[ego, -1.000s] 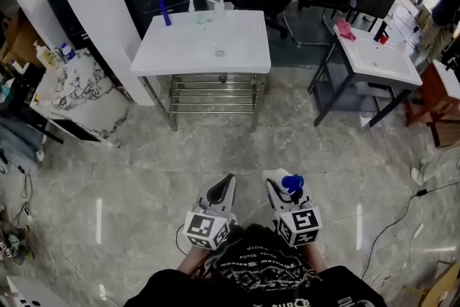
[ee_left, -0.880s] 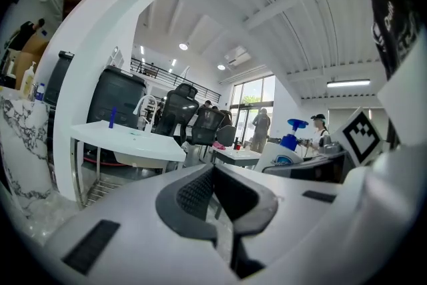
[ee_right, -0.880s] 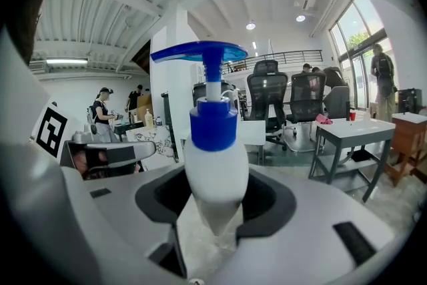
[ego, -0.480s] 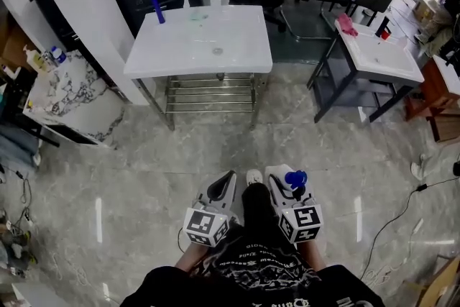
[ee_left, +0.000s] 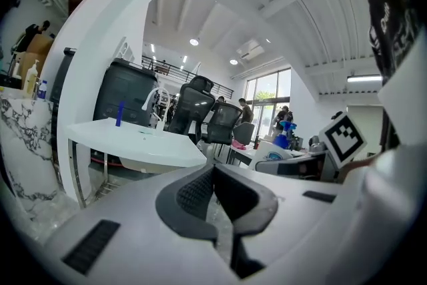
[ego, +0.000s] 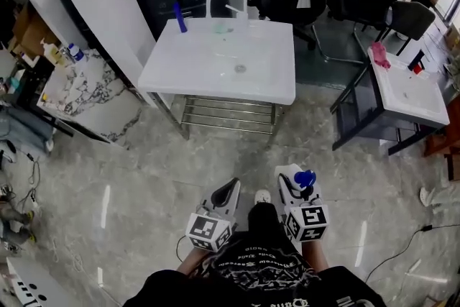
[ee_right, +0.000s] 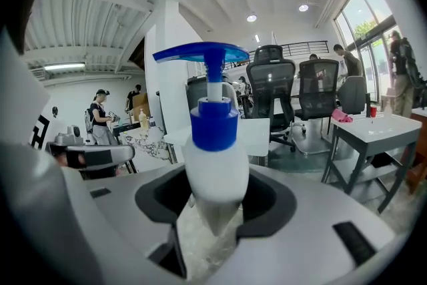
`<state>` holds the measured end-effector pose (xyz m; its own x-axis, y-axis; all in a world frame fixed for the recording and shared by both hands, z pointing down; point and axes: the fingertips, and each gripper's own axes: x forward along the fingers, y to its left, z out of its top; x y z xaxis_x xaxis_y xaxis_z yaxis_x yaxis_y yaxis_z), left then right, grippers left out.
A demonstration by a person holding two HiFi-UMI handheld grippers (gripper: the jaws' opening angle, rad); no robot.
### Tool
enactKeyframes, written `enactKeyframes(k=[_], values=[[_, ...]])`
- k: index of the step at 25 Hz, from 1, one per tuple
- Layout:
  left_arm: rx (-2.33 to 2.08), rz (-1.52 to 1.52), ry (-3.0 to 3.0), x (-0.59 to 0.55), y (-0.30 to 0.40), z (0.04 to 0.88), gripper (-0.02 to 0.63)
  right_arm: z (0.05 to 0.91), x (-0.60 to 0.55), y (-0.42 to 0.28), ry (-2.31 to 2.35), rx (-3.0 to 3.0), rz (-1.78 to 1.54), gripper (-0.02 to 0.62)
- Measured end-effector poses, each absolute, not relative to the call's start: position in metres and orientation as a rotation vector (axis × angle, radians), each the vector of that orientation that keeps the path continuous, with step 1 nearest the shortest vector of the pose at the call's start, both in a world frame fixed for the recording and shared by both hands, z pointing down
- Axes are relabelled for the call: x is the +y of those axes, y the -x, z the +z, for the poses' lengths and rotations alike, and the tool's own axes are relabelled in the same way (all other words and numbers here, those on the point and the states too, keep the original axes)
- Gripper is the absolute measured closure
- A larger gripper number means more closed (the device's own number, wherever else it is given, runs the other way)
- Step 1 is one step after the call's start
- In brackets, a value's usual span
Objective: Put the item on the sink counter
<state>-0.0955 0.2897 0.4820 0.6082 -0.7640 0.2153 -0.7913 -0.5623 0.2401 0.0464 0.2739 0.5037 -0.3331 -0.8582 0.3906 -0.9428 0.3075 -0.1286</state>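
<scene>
Marble floor point(ego: 144, 169); white sink counter point(ego: 208, 72) ahead; right hand-held gripper point(ego: 290, 177) clamps pump bottle point(ego: 304, 180); left hand-held gripper point(ego: 230, 187) closed.

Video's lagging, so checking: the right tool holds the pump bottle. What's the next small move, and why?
Probably step forward toward the sink counter: the right tool grips the pump bottle, but the counter lies across the floor, likely beyond reach.

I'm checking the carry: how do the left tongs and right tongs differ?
The right tongs grip a white pump bottle with a blue pump; the left tongs hold nothing. The right tongs' jaws stand apart around it; the left tongs' jaws are together. Both point towards the sink counter.
</scene>
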Motion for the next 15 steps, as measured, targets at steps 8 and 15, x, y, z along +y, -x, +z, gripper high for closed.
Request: enactKeyframes(k=[8,15], values=[[-1.337,0.129,-2.487,0.206,0.064,0.482,0.600,0.505,0.181,-0.079,-1.562,-2.372,0.477,0.393],[-1.358,0.097,-2.462,0.150,0.023,0.483,0.600,0.501,0.123,-0.108,-1.498,-2.406,0.438,0.393]])
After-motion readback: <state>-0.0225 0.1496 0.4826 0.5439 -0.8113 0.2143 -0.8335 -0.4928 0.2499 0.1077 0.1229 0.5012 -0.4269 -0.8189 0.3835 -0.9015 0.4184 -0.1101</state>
